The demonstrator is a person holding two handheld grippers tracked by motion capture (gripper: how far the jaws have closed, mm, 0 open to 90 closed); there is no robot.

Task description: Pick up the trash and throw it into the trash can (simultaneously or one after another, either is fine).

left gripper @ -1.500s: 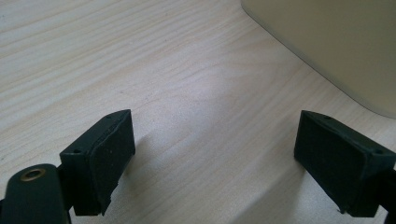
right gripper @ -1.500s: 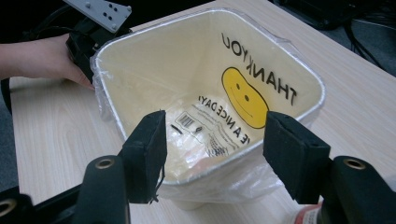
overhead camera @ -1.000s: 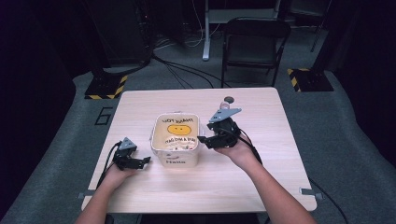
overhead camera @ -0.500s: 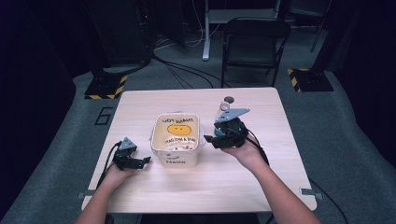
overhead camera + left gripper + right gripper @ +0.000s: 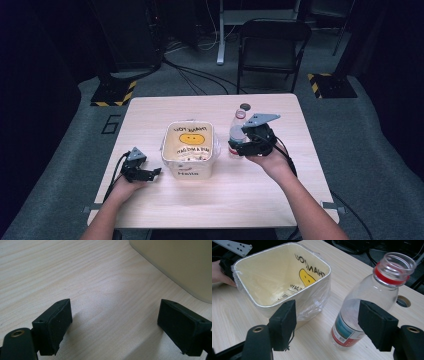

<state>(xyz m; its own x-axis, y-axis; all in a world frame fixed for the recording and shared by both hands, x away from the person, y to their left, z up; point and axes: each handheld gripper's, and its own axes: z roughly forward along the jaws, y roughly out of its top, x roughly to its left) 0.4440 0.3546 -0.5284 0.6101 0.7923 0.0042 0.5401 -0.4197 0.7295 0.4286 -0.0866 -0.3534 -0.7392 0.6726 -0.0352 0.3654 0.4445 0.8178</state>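
Note:
A cream bin (image 5: 190, 150) lined with a clear plastic bag that bears a yellow smiley stands mid-table; its inside (image 5: 284, 277) looks empty. Just right of it stands an upright clear water bottle (image 5: 237, 131) with a red neck ring and no cap (image 5: 364, 307). My right gripper (image 5: 236, 148) is open at the bottle's base, and its jaws have just been opening. The right pad (image 5: 377, 325) is in front of the bottle and the left pad is well clear of it. My left gripper (image 5: 155, 173) rests open on the table left of the bin (image 5: 180, 265), with nothing between its pads (image 5: 57, 322).
A round cable hole (image 5: 245, 106) sits in the light wooden table (image 5: 220, 200) behind the bottle. Beyond the far edge stand a black chair (image 5: 272, 45) and cables on the floor. The person's left hand (image 5: 219, 272) is beside the bin.
My right gripper has moved right, away from the bin's rim, and its jaws stand wider. The bottle now stands free on the table. The left gripper has not moved.

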